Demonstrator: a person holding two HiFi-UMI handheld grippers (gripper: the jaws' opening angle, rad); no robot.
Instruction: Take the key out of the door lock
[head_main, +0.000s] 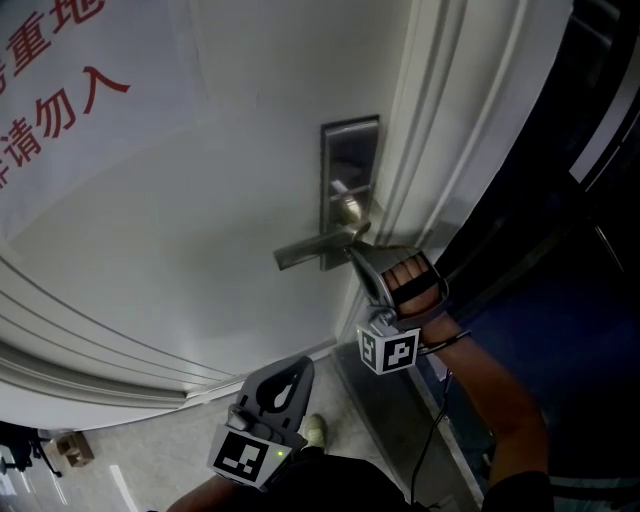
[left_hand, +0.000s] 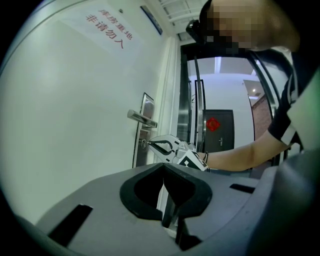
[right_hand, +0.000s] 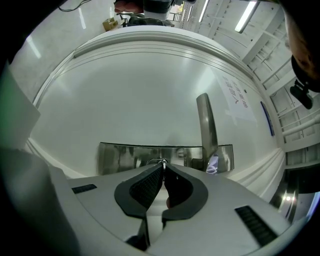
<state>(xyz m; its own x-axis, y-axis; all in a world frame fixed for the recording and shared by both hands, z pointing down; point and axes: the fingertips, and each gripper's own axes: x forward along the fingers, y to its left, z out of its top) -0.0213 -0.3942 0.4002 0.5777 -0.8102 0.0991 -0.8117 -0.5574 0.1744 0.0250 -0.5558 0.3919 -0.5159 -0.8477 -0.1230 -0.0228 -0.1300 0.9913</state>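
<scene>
A steel lock plate (head_main: 349, 165) with a lever handle (head_main: 312, 248) sits on the white door (head_main: 200, 230). My right gripper (head_main: 353, 251) reaches up to the plate just below the lever. In the right gripper view its jaws are shut on the thin metal key (right_hand: 163, 161), which sticks out of the lock plate (right_hand: 125, 157). The left gripper view shows this from the side: the right gripper (left_hand: 150, 145) pinches the key (left_hand: 144, 144) at the plate. My left gripper (head_main: 283, 385) hangs low and away from the door, shut and with nothing in it.
The door frame (head_main: 450, 130) runs along the right of the lock, with a dark opening beyond it. A sign with red characters (head_main: 60, 90) hangs on the door at upper left. Pale floor (head_main: 130, 460) lies below.
</scene>
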